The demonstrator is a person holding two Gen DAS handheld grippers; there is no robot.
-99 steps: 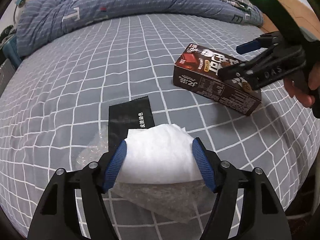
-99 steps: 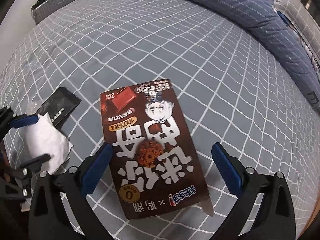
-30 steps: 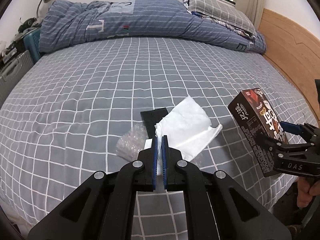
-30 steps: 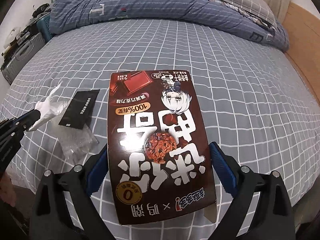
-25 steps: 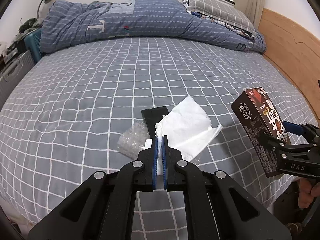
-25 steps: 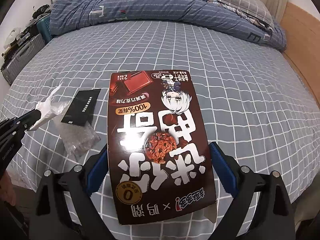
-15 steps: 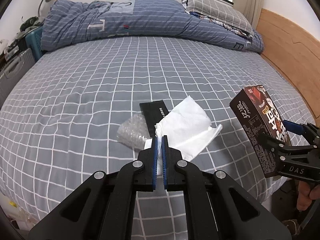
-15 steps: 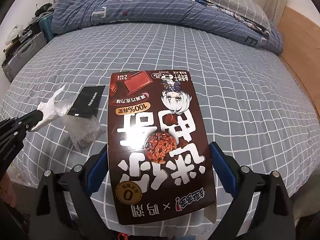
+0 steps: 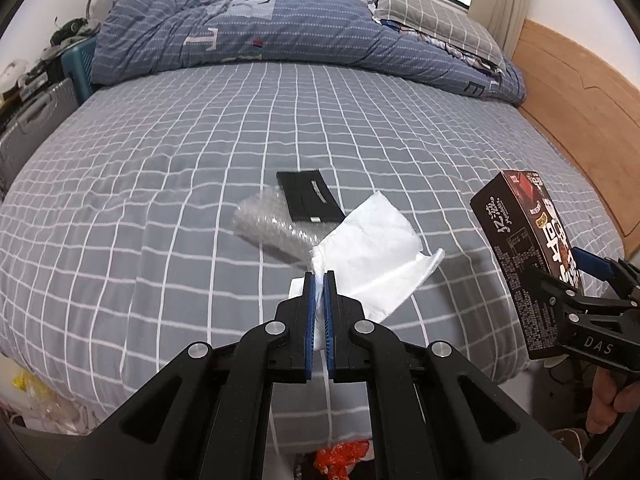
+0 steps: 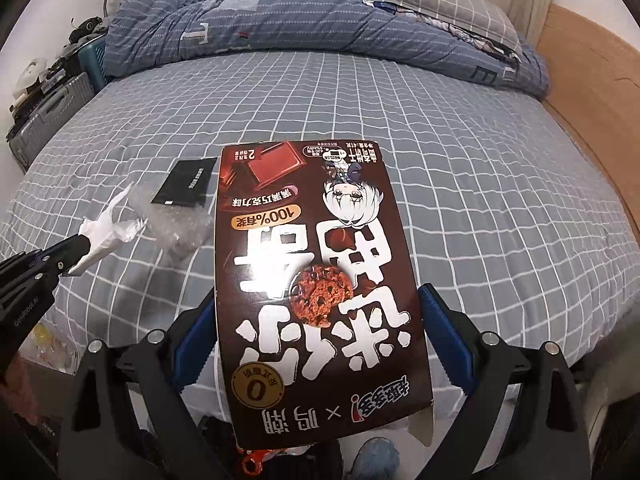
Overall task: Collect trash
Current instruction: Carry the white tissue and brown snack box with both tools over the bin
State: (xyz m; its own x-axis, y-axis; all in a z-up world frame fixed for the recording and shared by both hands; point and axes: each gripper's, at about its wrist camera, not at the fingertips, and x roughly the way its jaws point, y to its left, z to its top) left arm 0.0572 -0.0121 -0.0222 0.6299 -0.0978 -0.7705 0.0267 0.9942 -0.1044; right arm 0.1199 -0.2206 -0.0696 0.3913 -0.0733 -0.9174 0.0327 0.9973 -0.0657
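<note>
My left tool (image 9: 319, 280) is clenched on a corner of the white tissue (image 9: 376, 248), lifted above the bed (image 9: 160, 184). Right tool (image 10: 316, 320) grips the brown snack box (image 10: 320, 280) wide. Risk: thin tissue slips or tears free; bubble wrap (image 9: 268, 228) and black sachet (image 9: 310, 200) get left behind.

Grid-sheeted bed (image 9: 200, 168), wooden headboard (image 9: 568, 92)
</note>
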